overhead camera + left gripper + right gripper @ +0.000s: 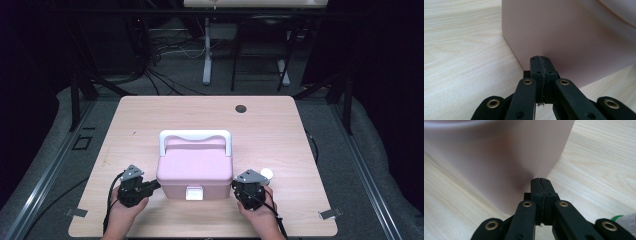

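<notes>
A pink lidded box (195,172) with a white handle (195,136) and a white front latch (194,193) stands on the table (150,115) between the two claws. The left claw (154,185) has its jaws pressed together on nothing, tips against the box's side wall. The right claw (235,186) is likewise closed and empty, tips at the opposite wall. A small white object (266,173) lies just behind the right claw. Judgement: both claws appear to brace the box; opening likely calls for one claw to shift to the latch.
</notes>
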Action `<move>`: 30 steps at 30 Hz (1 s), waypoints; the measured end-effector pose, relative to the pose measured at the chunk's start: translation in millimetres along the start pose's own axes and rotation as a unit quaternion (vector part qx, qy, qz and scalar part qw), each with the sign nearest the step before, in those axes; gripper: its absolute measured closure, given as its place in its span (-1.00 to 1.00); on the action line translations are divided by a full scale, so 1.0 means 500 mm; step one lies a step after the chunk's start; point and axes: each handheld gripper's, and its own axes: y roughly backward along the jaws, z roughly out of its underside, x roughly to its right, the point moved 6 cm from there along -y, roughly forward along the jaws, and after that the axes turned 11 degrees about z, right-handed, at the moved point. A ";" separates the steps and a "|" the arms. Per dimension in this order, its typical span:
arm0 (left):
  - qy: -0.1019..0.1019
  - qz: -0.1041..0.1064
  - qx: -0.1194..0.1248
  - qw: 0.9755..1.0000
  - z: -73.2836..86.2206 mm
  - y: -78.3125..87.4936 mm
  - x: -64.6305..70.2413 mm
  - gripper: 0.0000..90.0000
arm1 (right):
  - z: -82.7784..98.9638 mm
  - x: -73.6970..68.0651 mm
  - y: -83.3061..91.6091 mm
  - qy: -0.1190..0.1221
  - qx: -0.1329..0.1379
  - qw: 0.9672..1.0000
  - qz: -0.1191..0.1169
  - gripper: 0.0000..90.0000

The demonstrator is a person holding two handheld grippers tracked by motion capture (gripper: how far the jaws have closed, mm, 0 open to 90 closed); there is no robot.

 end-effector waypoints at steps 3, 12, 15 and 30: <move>0.000 0.001 0.000 1.000 0.004 0.002 0.005 1.00 | 0.004 -0.002 0.006 0.002 -0.001 1.000 -0.002 1.00; -0.004 0.008 -0.006 1.000 0.016 0.009 0.022 1.00 | 0.021 -0.006 0.030 0.010 -0.006 1.000 -0.010 1.00; -0.006 0.011 -0.010 1.000 0.020 0.012 0.029 1.00 | 0.027 -0.007 0.037 0.009 -0.007 1.000 -0.010 1.00; -0.013 0.028 -0.021 0.999 0.041 0.022 0.061 1.00 | 0.054 -0.007 0.073 0.016 -0.014 1.000 -0.020 1.00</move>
